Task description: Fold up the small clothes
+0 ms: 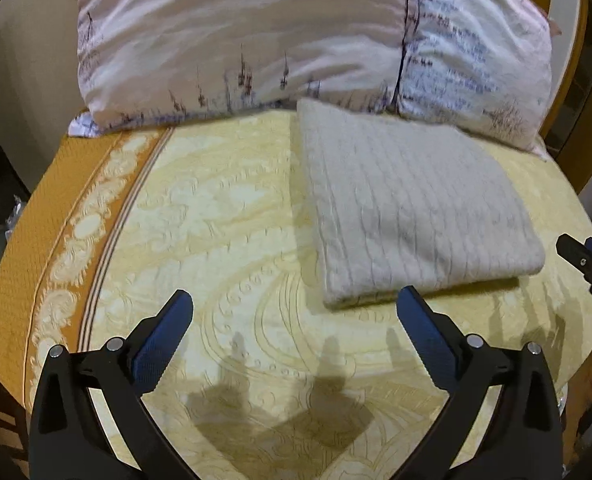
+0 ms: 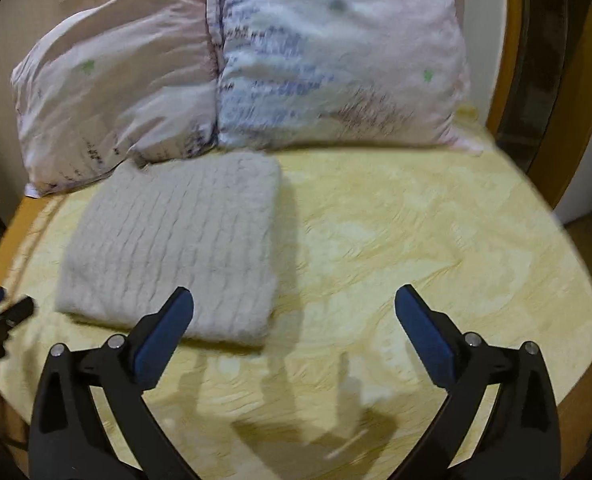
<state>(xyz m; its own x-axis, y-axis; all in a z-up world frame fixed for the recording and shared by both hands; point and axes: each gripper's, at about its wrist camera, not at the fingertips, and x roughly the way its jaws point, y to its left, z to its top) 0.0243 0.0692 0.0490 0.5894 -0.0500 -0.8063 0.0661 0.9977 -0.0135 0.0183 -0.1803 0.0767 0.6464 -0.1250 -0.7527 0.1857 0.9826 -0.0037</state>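
A white cable-knit garment (image 1: 408, 208) lies folded into a neat rectangle on the yellow patterned bedspread (image 1: 216, 240). It also shows in the right wrist view (image 2: 176, 248), left of centre. My left gripper (image 1: 294, 308) is open and empty, above the bedspread just in front of the garment's near edge. My right gripper (image 2: 294, 304) is open and empty, its left finger (image 2: 168, 328) over the garment's near right corner. The right gripper's tip shows at the right edge of the left wrist view (image 1: 588, 264). The left gripper's tip shows at the left edge of the right wrist view (image 2: 0, 312).
A large pink and white patterned pillow (image 1: 296, 40) leans at the head of the bed, touching the garment's far edge; it also shows in the right wrist view (image 2: 256, 60). An orange border (image 1: 36, 240) runs along the bedspread's left side. A wooden frame (image 2: 556, 100) stands at right.
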